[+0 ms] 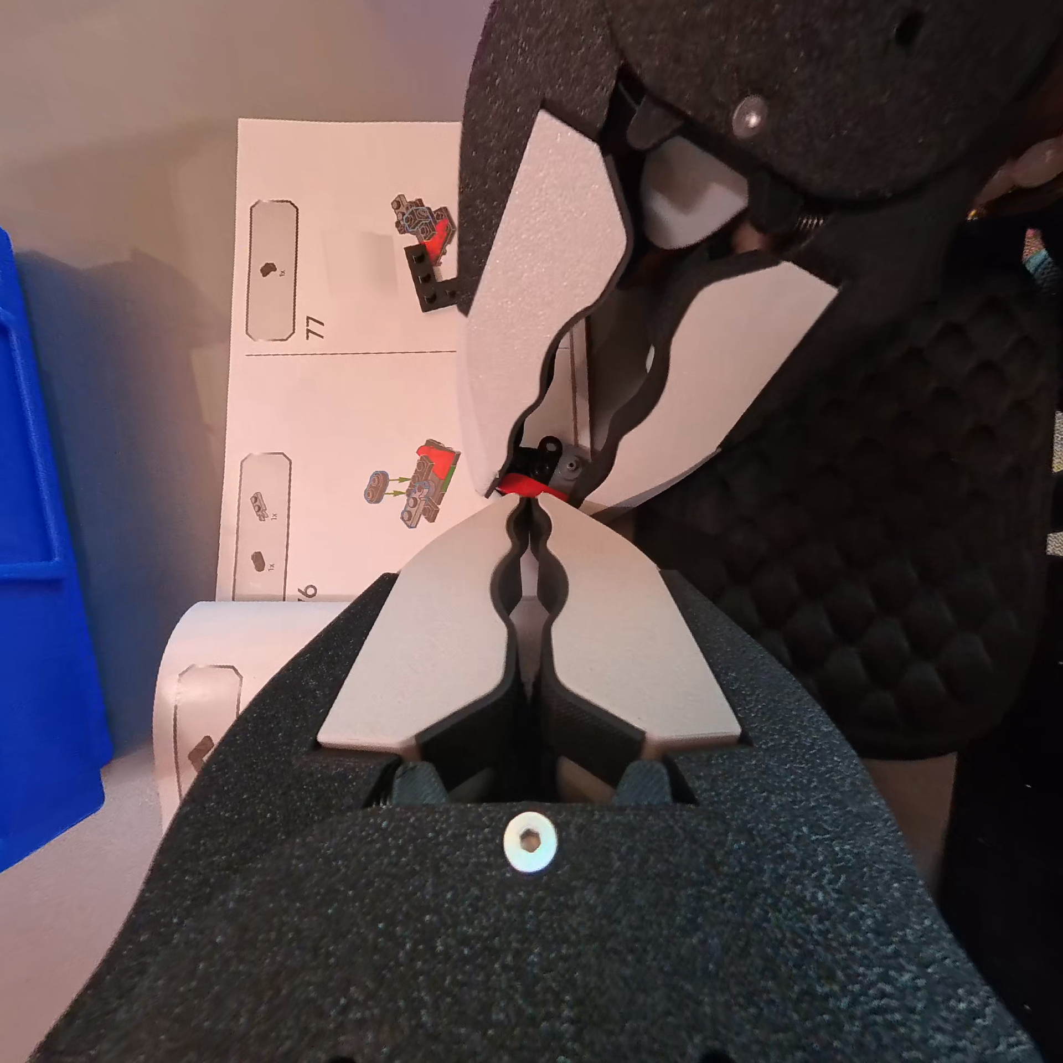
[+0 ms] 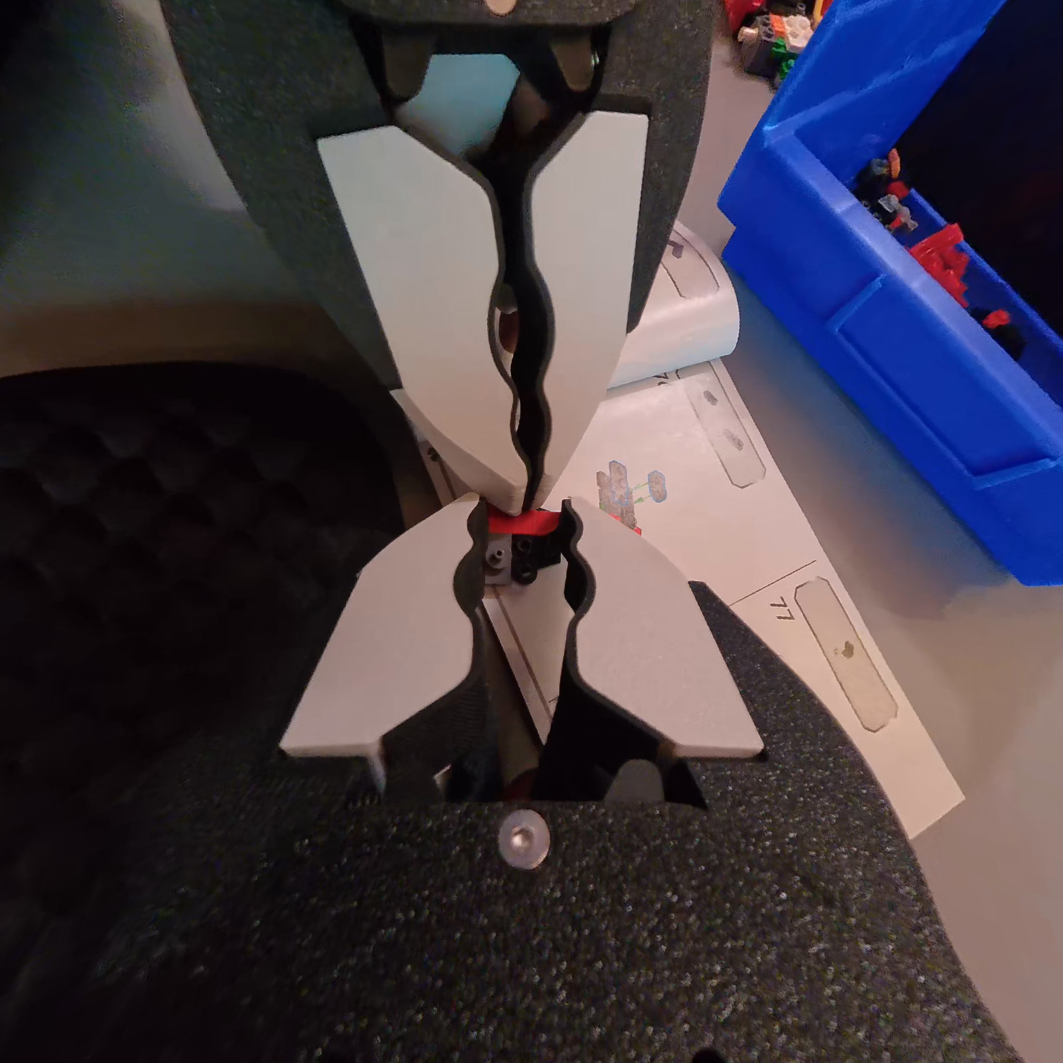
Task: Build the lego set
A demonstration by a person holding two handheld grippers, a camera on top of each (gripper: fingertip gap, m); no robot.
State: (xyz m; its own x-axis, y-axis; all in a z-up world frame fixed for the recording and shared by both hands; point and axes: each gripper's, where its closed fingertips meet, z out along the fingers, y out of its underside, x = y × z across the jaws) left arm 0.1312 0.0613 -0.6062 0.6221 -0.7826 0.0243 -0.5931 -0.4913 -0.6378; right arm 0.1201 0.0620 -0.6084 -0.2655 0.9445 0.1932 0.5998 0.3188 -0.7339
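Left gripper: jaws narrowed, tips pinched on the red plate.
Right gripper: lego assembly clamped between jaws.
Instruction booklet: laid open on the table beneath.

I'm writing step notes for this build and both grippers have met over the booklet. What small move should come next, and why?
Probably press the left gripper gently toward the right gripper. The right one clamps the small red, black and grey lego assembly, and the left's nearly shut tips touch its red piece, so whatever they pinch likely needs seating. What that is stays hidden.
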